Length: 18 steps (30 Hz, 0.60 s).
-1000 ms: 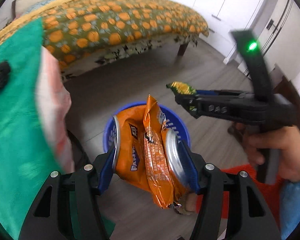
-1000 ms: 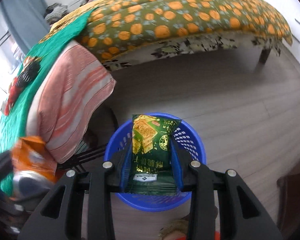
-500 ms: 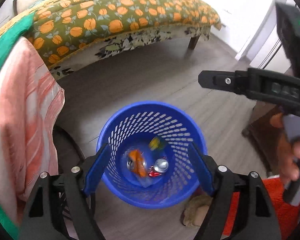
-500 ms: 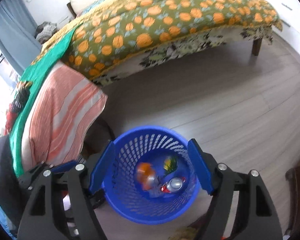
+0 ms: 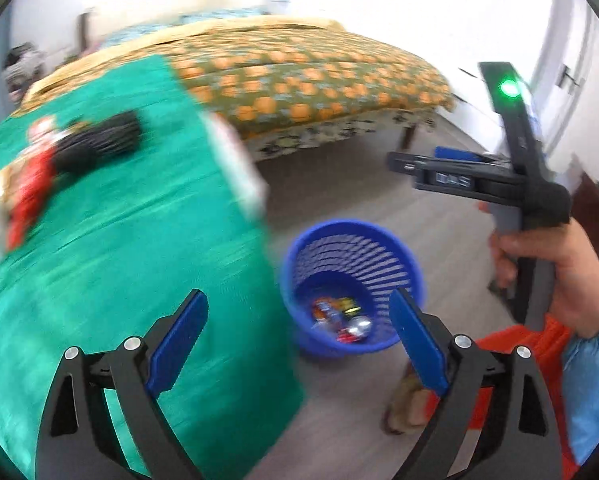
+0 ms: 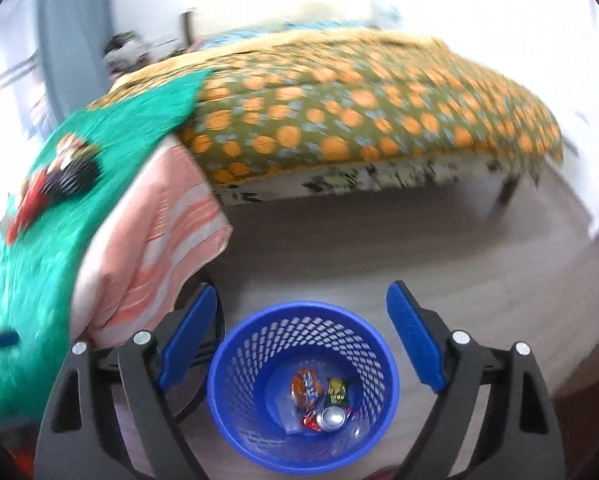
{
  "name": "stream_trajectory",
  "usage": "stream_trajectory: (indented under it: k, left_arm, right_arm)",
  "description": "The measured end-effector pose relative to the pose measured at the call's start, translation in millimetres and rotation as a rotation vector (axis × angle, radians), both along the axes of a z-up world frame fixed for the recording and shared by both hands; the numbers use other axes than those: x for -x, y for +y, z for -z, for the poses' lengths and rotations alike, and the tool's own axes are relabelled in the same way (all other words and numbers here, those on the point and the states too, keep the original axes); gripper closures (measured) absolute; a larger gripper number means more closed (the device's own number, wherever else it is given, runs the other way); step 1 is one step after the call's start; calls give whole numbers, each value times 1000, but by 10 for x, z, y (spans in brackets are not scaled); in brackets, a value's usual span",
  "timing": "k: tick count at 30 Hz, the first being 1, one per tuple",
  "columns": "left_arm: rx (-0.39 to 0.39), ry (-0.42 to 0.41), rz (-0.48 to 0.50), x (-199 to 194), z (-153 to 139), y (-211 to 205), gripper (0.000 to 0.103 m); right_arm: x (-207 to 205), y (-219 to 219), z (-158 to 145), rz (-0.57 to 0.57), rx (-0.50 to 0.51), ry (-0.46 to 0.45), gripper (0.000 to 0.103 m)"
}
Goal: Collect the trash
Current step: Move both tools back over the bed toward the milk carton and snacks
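Blue mesh bin [image 6: 235, 364], green w/ orange-dot bedspread [image 6: 359, 108], teal cloth [image 5: 119, 248], maybe pink-striped towel [image 6: 159, 240]

Blue mesh basket [image 6: 227, 376] upright on floor; wrappers [image 6: 307, 386], can [image 6: 333, 418] inside.

Blue basket [image 6: 235, 384] on wooden floor [image 6: 379, 248]

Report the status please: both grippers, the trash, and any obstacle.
Left gripper open, empty. Right gripper open, empty, above blue plastic mesh basket. Orange snack wrapper, green packet, silver can inside. No obstacle seen.
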<state>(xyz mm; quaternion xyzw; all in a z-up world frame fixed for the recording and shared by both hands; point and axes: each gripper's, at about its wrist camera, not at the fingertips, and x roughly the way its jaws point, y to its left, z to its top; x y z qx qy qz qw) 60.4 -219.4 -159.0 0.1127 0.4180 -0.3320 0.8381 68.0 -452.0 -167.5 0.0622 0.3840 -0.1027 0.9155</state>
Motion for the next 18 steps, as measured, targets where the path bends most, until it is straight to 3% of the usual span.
stream_trajectory:
  k: [4, 10, 14, 18]
  left_arm:
    - [-20, -18, -128, -62, -9, 659, 11]
    - [-18, -19, -319, -311, -9, 1546, 8]
    - [0, 1, -400, -523, -18, 1896, 8]
    - [-1, -29, -445, -817, -117, 2046, 8]
  right_arm:
    - [-23, 625, -59, -139, 98, -32, 18]
    - [-116, 1627, -133, -335, 79, -34, 17]
    - [-286, 2257, -155, -445, 59, -13, 14]
    - [-567, 2707, -54, -491, 53, 35, 14]
